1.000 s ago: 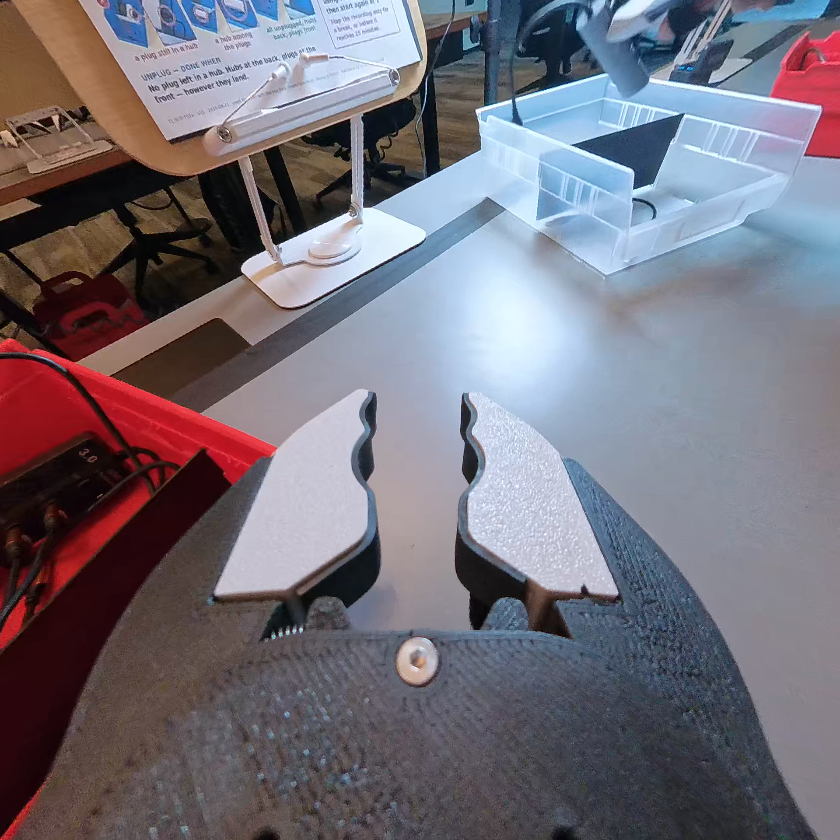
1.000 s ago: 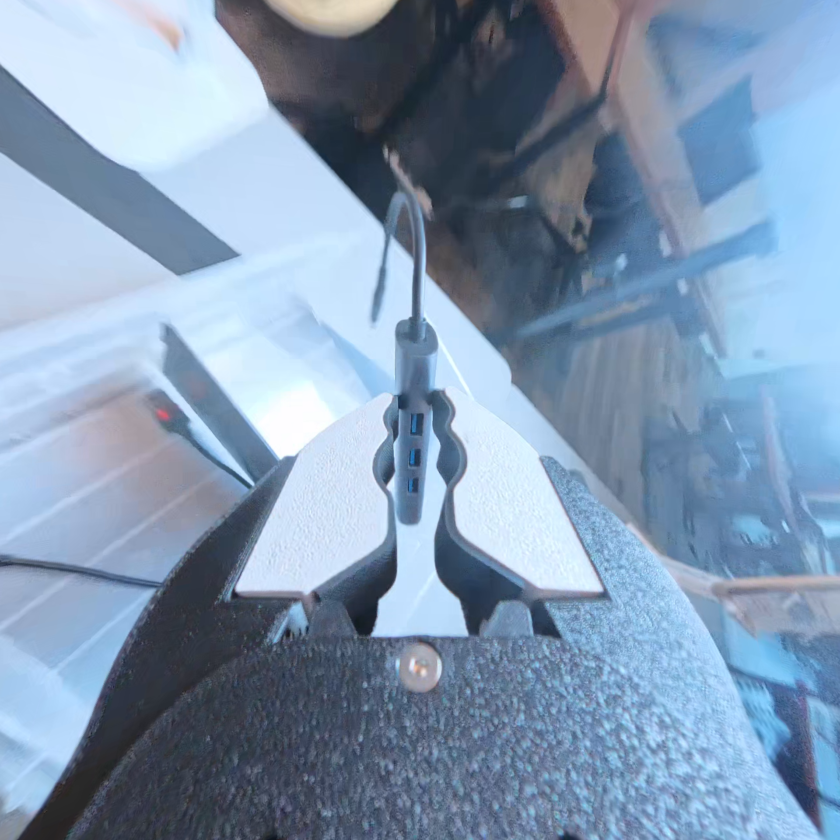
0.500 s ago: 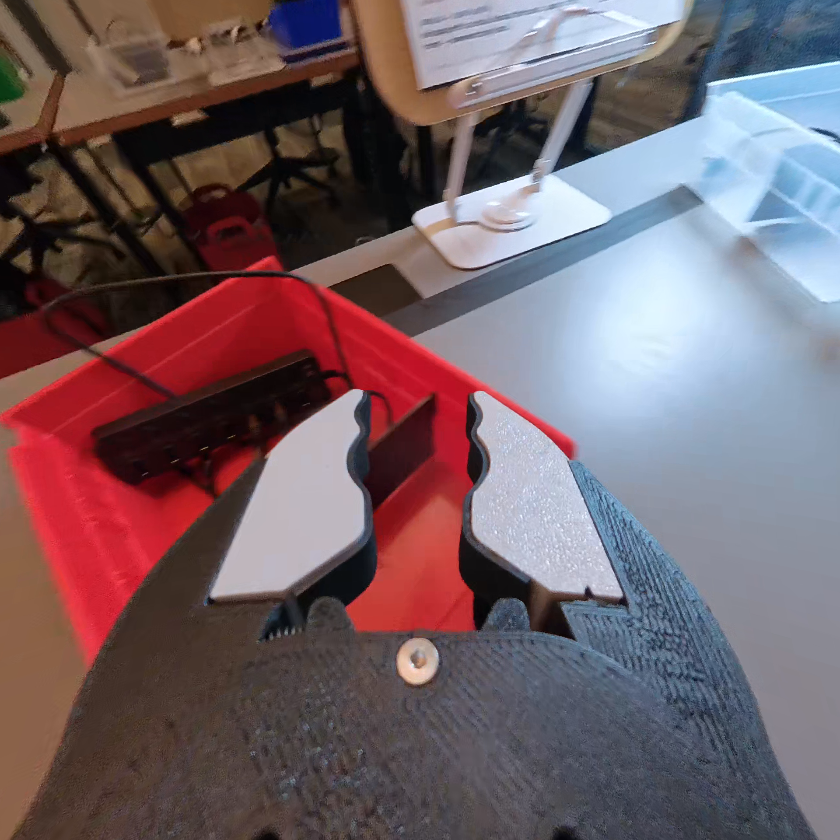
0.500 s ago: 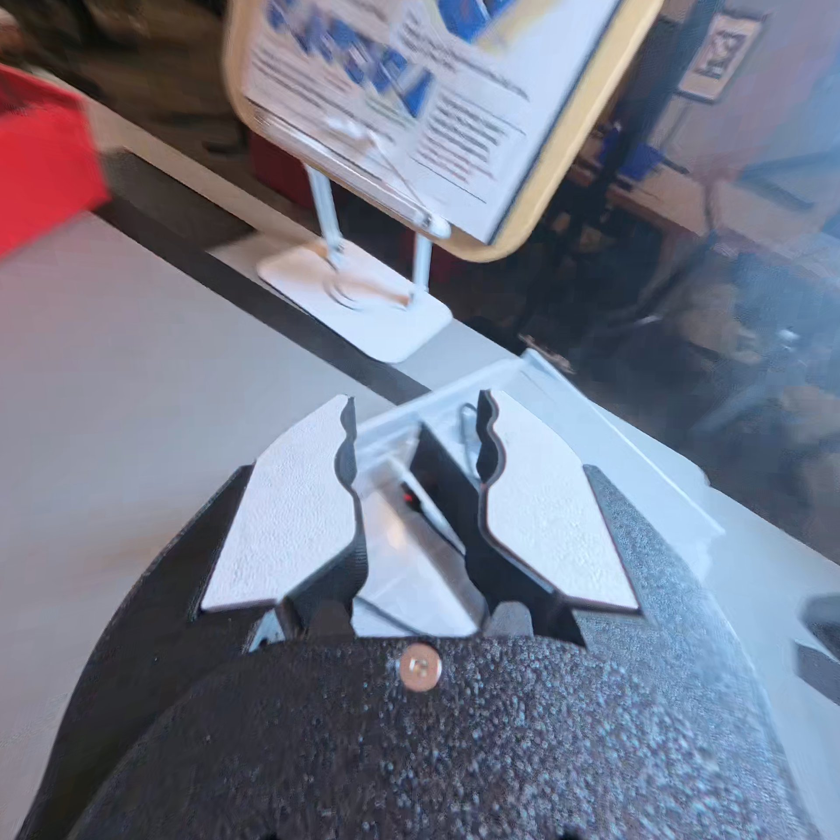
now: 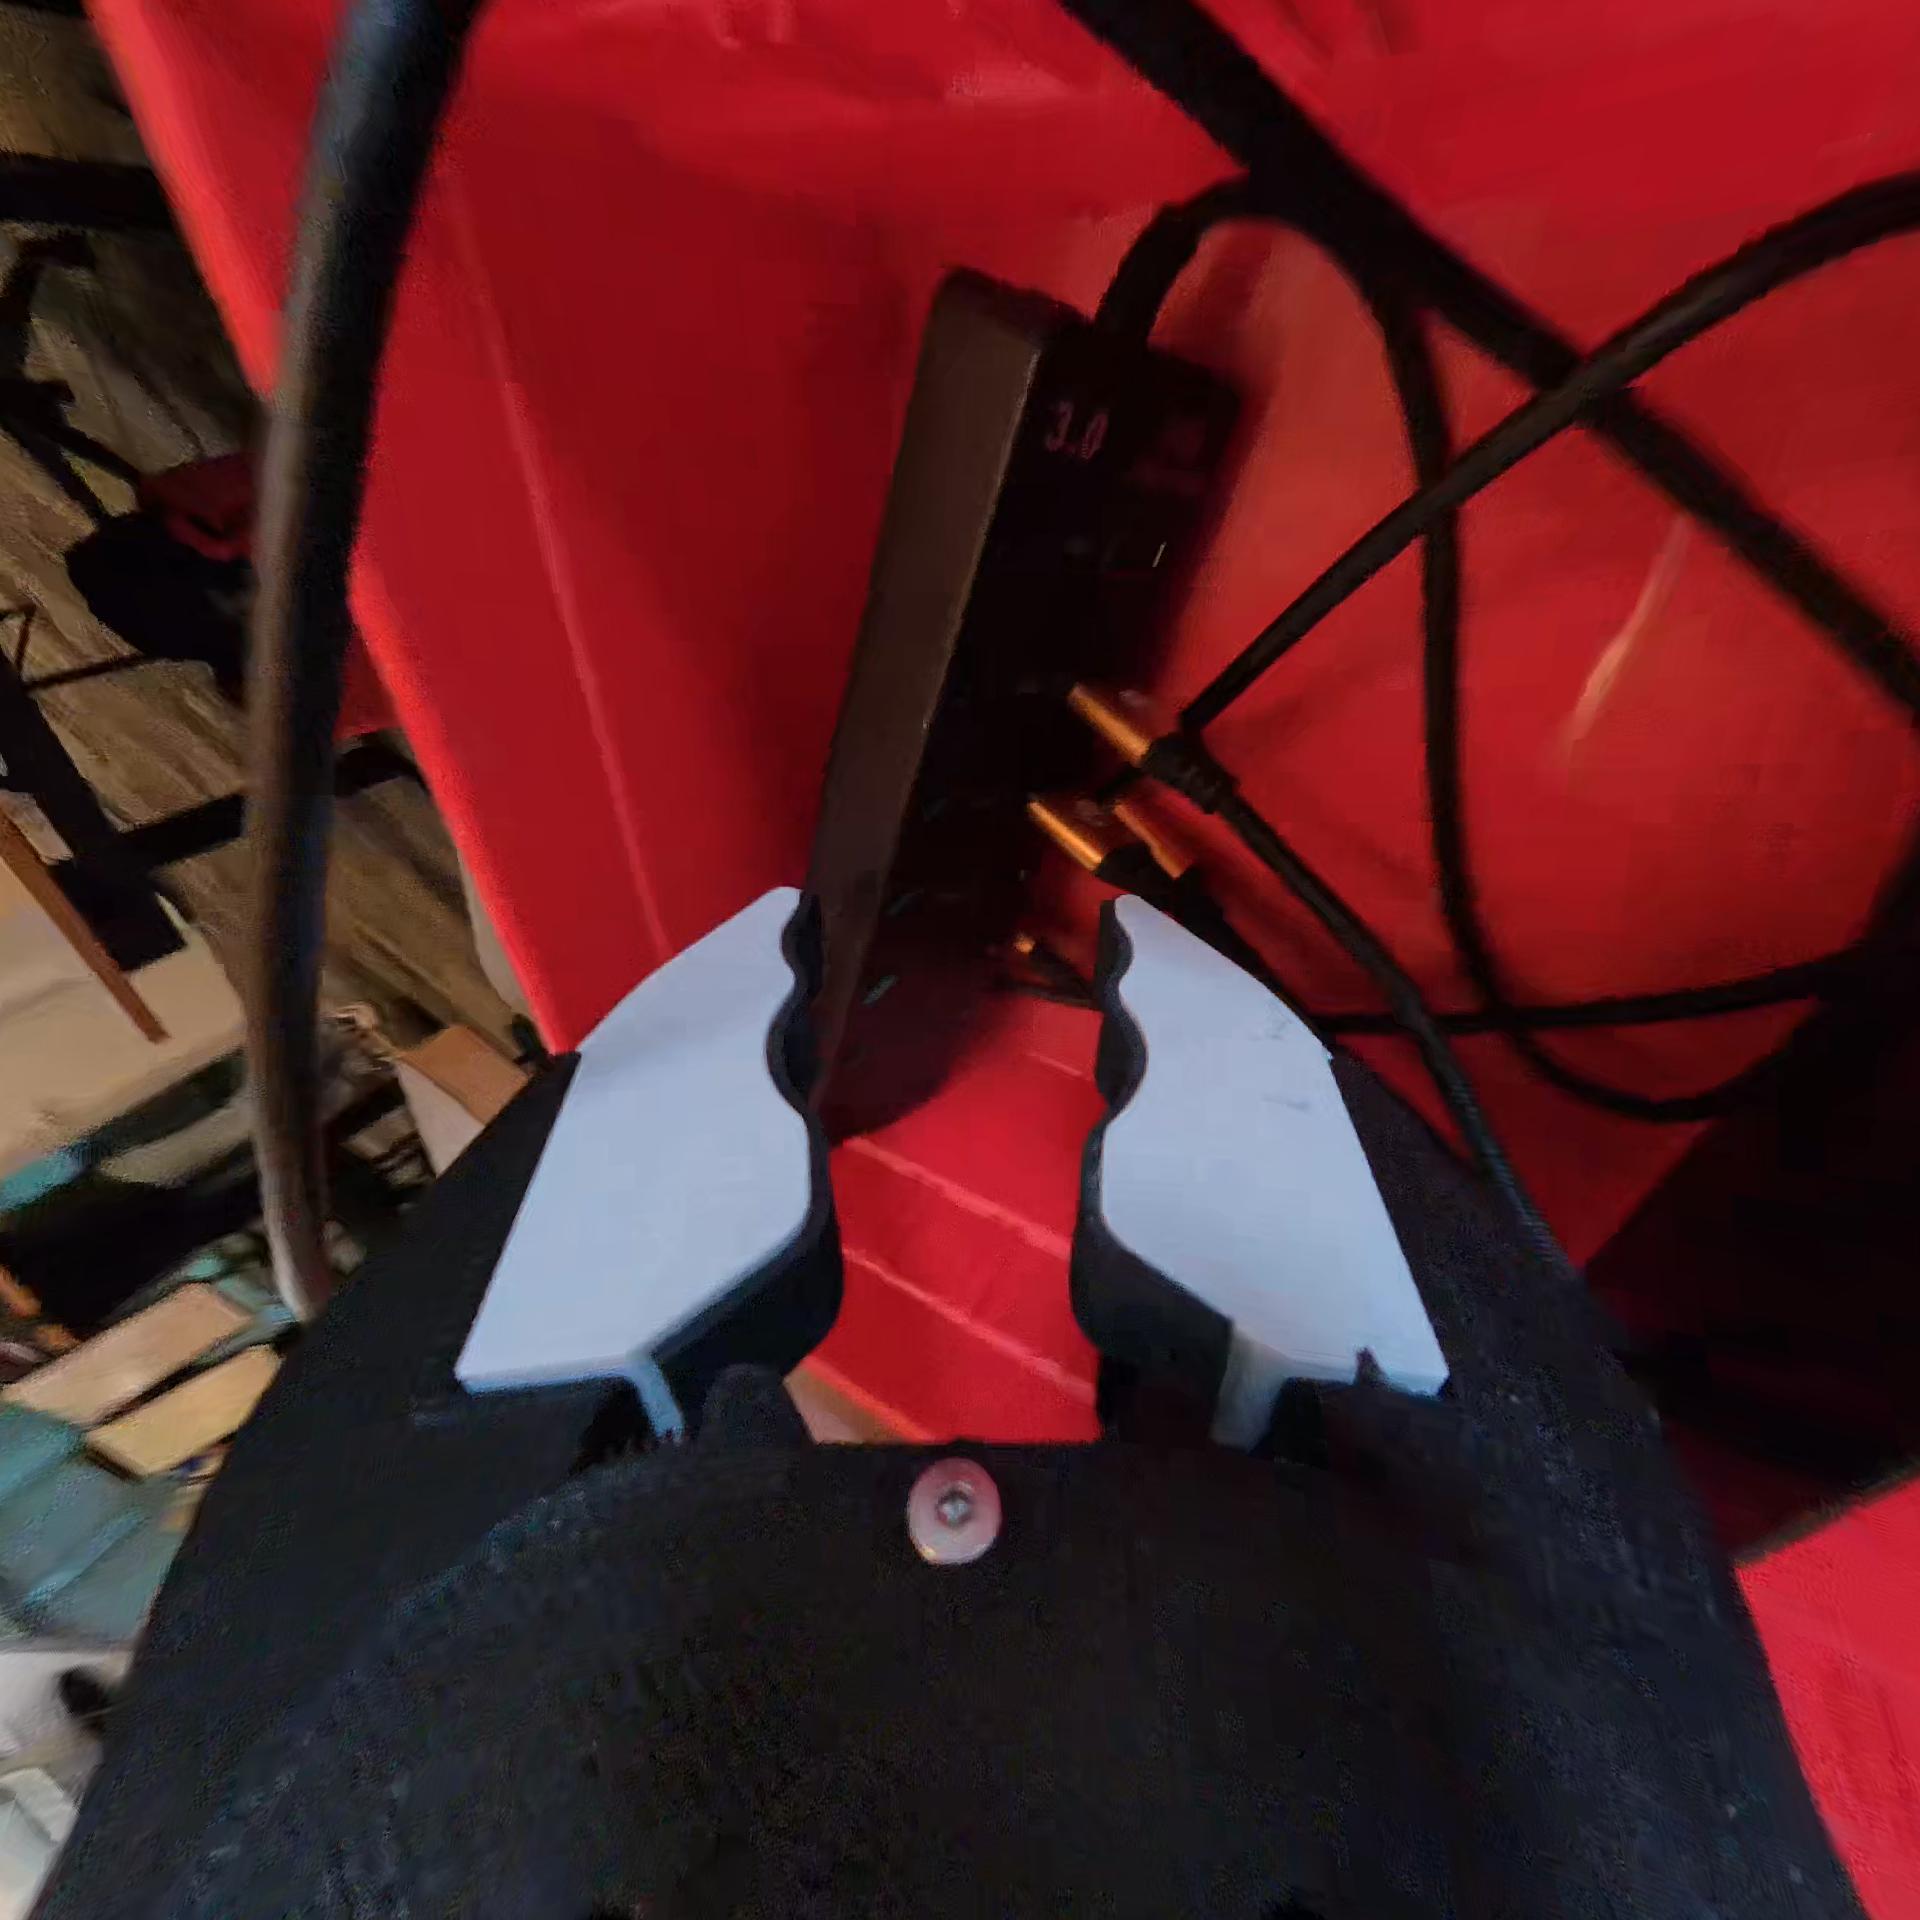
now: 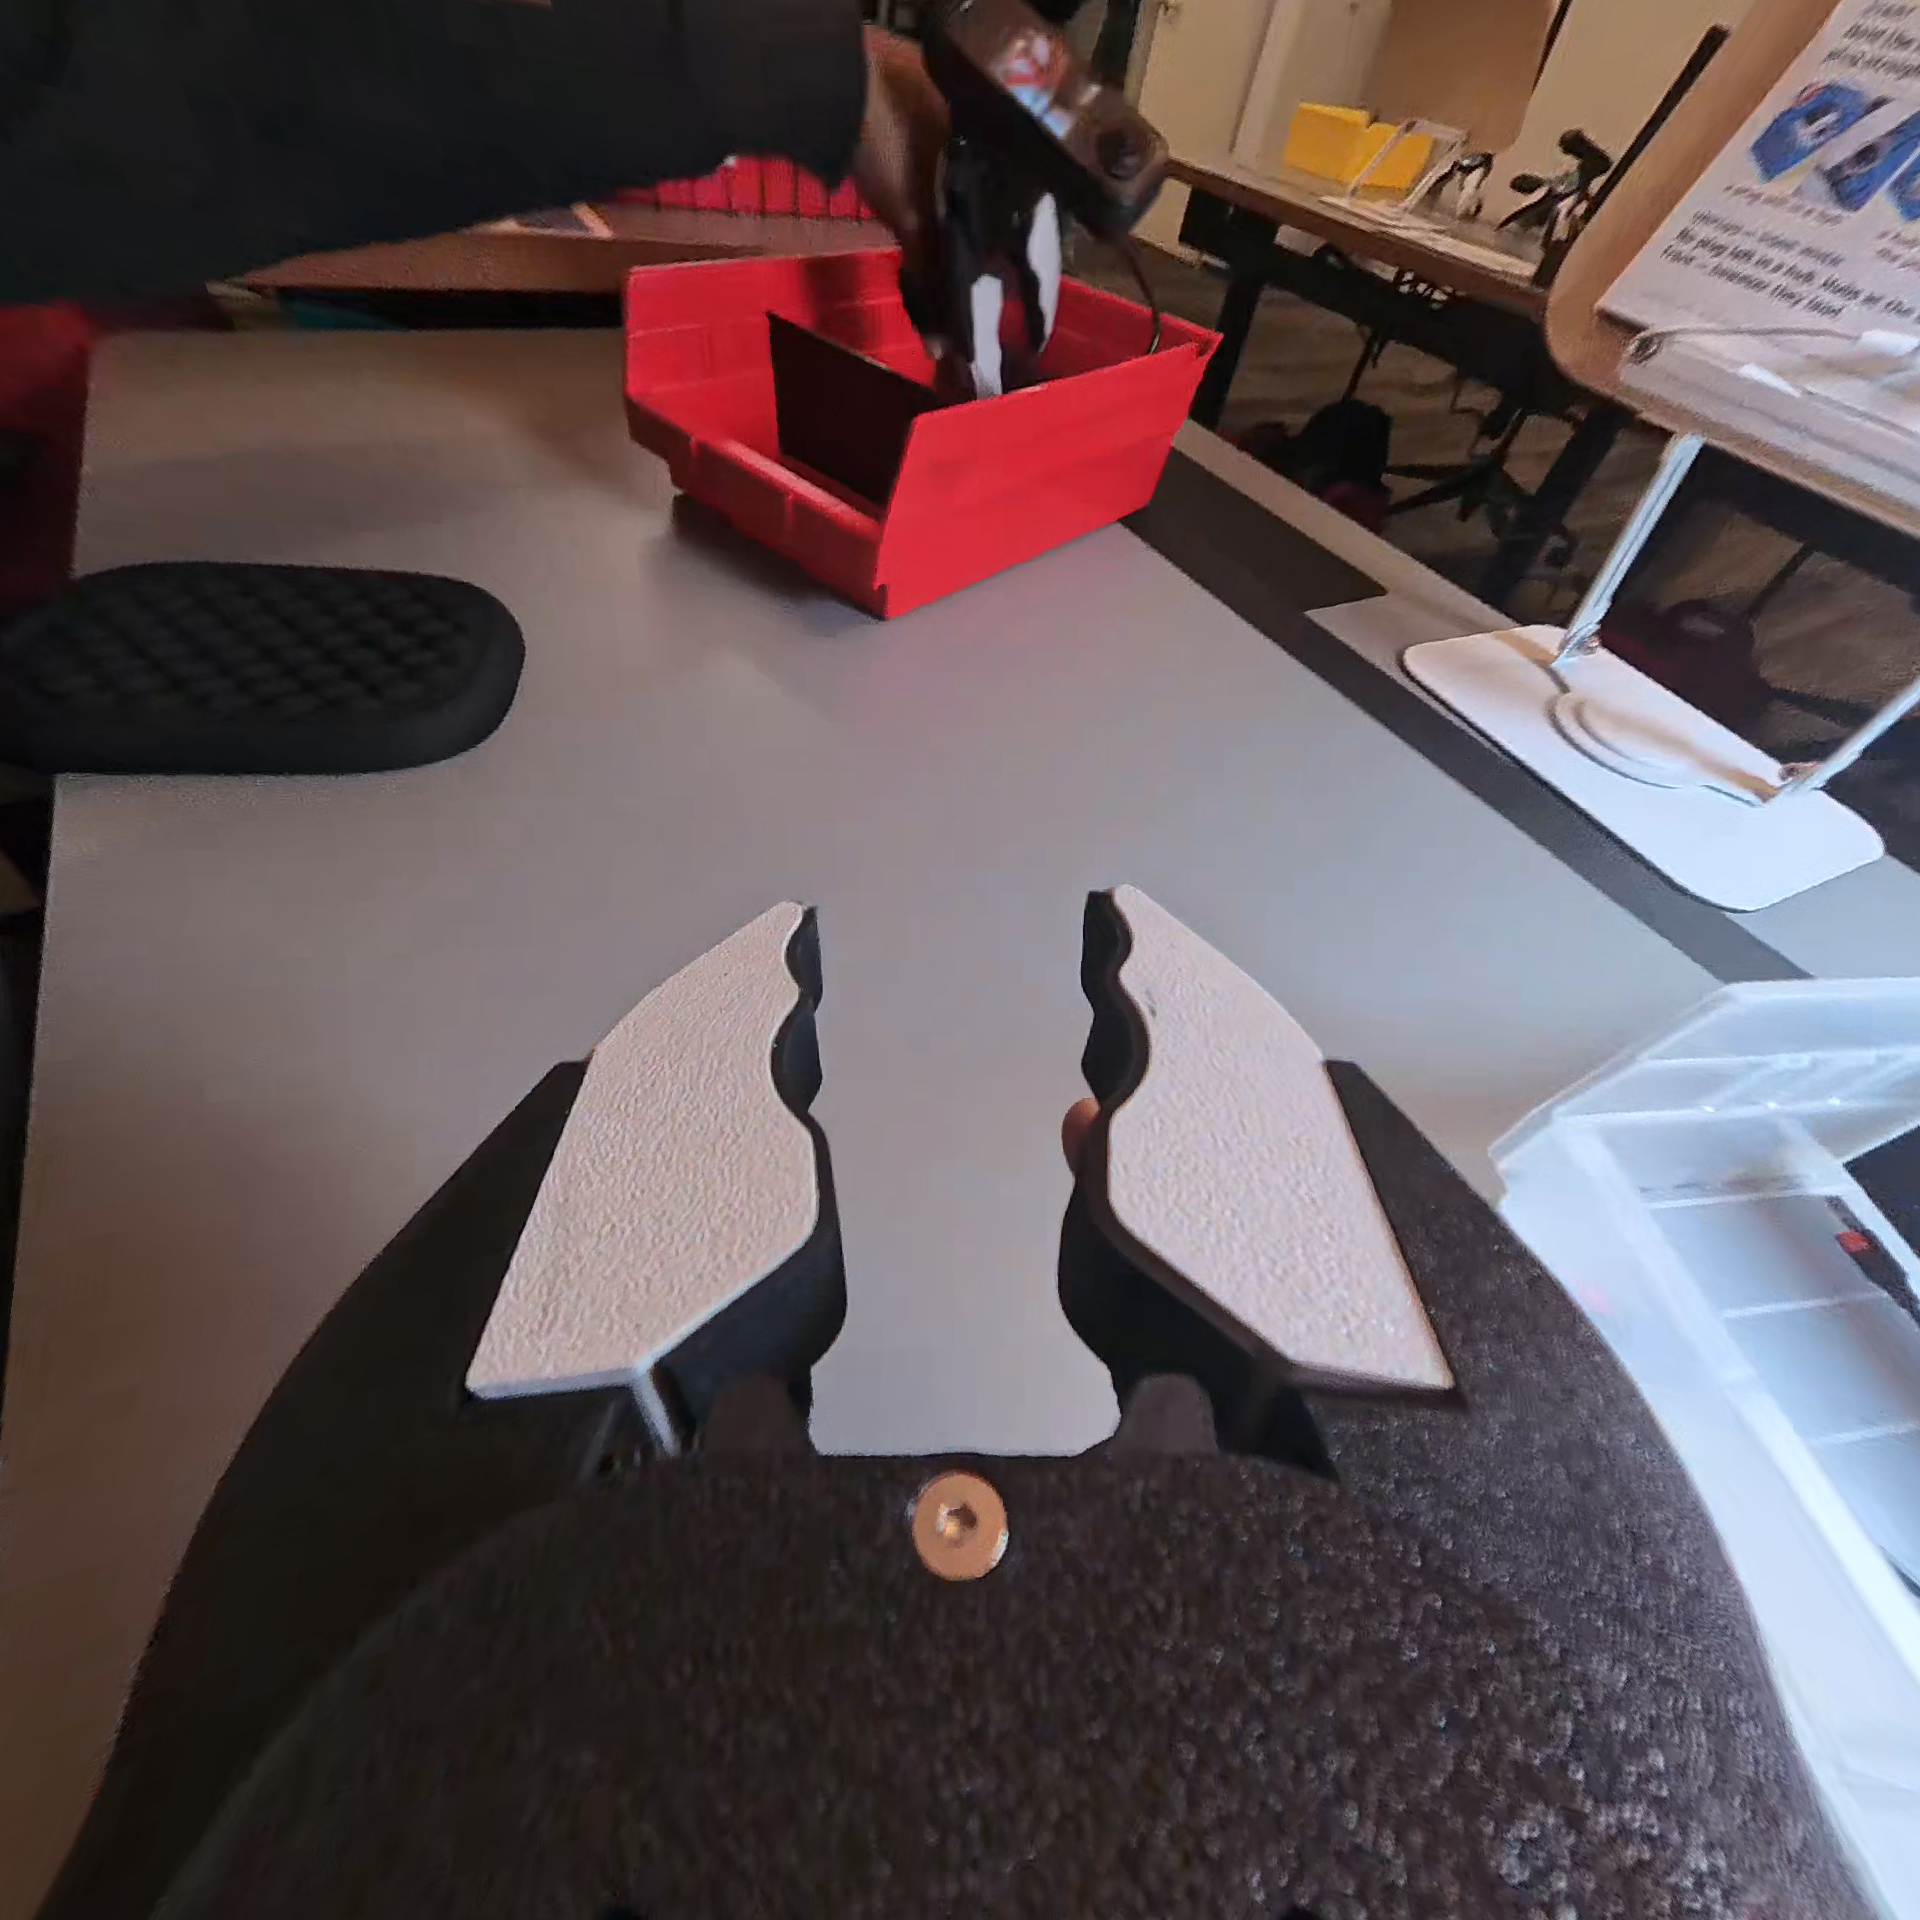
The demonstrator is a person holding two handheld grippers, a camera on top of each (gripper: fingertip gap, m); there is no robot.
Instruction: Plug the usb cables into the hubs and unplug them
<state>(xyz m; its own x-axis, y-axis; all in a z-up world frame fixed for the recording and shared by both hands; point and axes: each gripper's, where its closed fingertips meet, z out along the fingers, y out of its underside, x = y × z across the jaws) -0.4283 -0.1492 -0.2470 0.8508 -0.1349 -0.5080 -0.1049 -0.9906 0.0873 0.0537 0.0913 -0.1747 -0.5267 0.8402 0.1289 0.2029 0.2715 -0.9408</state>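
My left gripper (image 5: 951,914) is open inside the red bin (image 5: 665,436), its fingertips on either side of the near end of a long black hub (image 5: 1049,623). Black cables (image 5: 1340,613) with gold-coloured plugs (image 5: 1107,727) sit in the hub's ports on its right side. My right gripper (image 6: 951,909) is open and empty above the grey table (image 6: 727,748). In the right wrist view the left gripper (image 6: 987,291) reaches down into the red bin (image 6: 997,488) at the far side.
A clear plastic bin (image 6: 1714,1195) stands at the right edge of the right wrist view. A white stand (image 6: 1642,769) holds an instruction sheet at the back right. A black padded armrest (image 6: 249,665) lies at the left. A black divider (image 6: 842,416) stands in the red bin. My hands' fingertips stand some 55 cm from each other.
My left gripper has swung left and dipped into the red bin, down to the hub. My right gripper let go of the small grey hub at the clear bin and turned towards the table.
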